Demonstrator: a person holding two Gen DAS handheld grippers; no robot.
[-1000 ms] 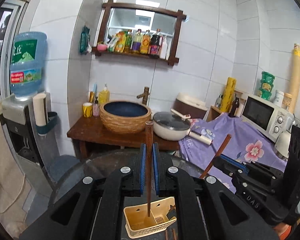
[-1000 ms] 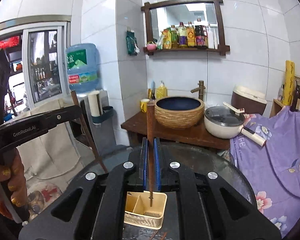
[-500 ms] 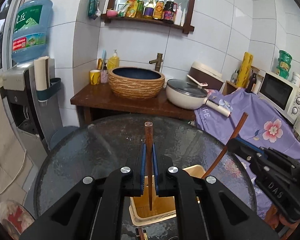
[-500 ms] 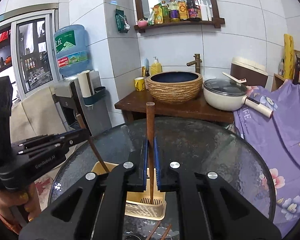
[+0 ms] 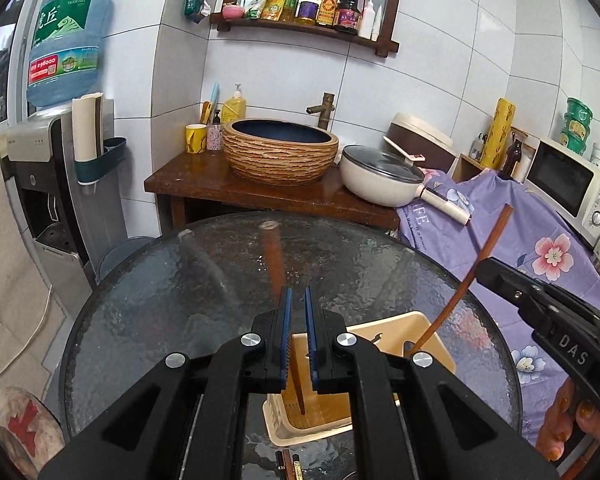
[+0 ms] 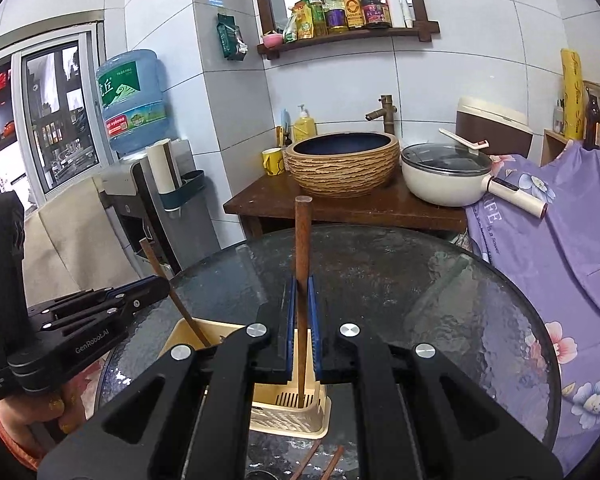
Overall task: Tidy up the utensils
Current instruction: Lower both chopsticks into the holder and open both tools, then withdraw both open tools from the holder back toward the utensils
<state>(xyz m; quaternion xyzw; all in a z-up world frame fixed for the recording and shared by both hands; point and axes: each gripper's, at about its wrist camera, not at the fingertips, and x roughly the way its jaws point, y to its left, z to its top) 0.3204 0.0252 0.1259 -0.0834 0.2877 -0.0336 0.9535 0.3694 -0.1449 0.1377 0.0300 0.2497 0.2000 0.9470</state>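
Observation:
A beige utensil holder (image 5: 384, 340) (image 6: 292, 416) stands on the round glass table (image 5: 180, 300). My left gripper (image 5: 296, 300) has its jaws slightly parted; a brown chopstick (image 5: 276, 256), blurred, slides between them with its tip in the holder. My right gripper (image 6: 302, 292) is shut on another brown chopstick (image 6: 302, 240), held upright with its tip in the holder's slotted compartment. Each gripper also shows in the other's view: the right one (image 5: 540, 300) and the left one (image 6: 100, 312).
Loose chopsticks (image 6: 324, 460) lie on the glass in front of the holder. Behind the table stand a wooden counter with a woven basin (image 5: 280, 152) and a white pot (image 5: 380, 180), a water dispenser (image 5: 60, 152) at left, purple cloth (image 5: 540, 240) at right.
Both grippers have lowered toward the holder. The left jaws have parted and its chopstick is dropping into the holder. The right chopstick's tip has gone down into the holder.

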